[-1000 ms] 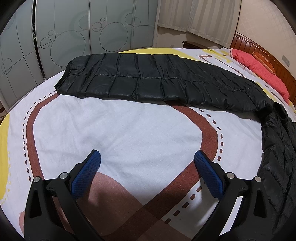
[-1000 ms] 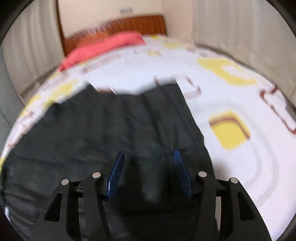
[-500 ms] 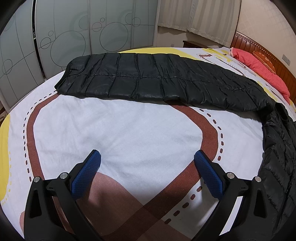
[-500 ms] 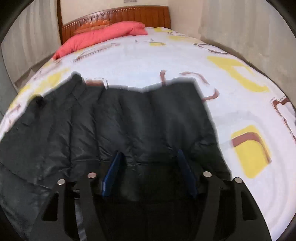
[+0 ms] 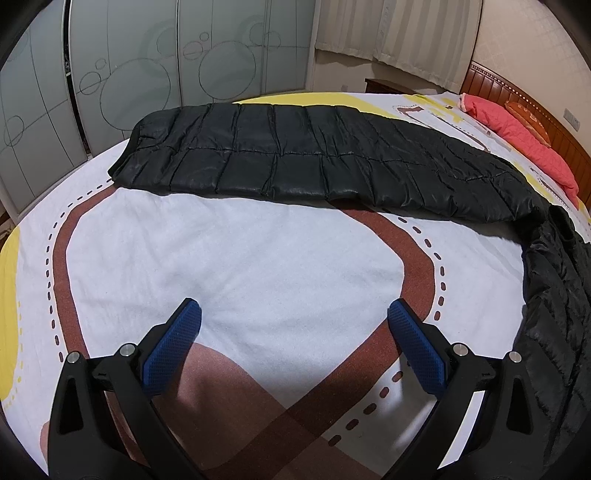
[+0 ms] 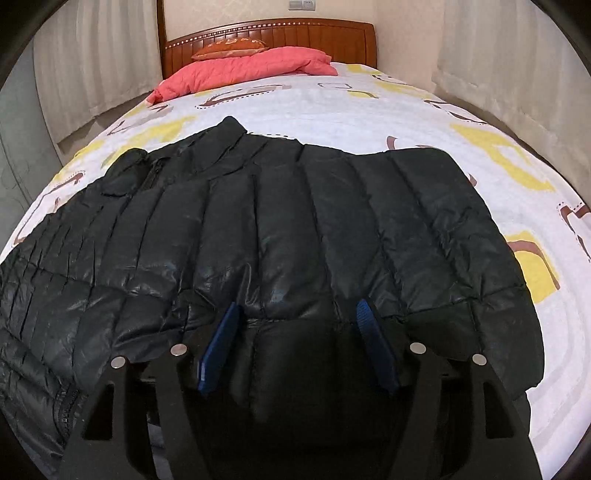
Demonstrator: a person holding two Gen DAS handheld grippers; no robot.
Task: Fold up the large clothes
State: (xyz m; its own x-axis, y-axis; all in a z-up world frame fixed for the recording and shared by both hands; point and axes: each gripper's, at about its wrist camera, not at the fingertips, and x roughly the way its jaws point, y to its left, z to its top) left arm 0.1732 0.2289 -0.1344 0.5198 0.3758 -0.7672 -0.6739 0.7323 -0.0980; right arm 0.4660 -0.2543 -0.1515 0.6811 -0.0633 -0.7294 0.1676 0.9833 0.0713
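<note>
A black quilted puffer jacket (image 6: 277, 221) lies spread on the patterned bed sheet (image 5: 258, 258). One long sleeve (image 5: 314, 162) stretches flat across the far side of the left wrist view, and the jacket's body (image 5: 554, 295) runs down the right edge. My left gripper (image 5: 293, 317) hovers open over bare sheet, well short of the sleeve, with nothing between its blue pads. My right gripper (image 6: 297, 317) is low over the jacket's near folded edge. Its jaws are opening, and a bulge of black fabric sits between the fingers without being pinched.
A pink quilt (image 6: 251, 68) and an orange cushion (image 6: 229, 46) lie by the wooden headboard (image 6: 332, 40). Frosted wardrobe doors (image 5: 147, 74) stand past the bed's far side. Curtains (image 5: 388, 33) hang along the walls.
The right gripper has shifted across the jacket and its fingers stand wider apart than before. More of the jacket's body and collar is in its view. The left gripper has not moved.
</note>
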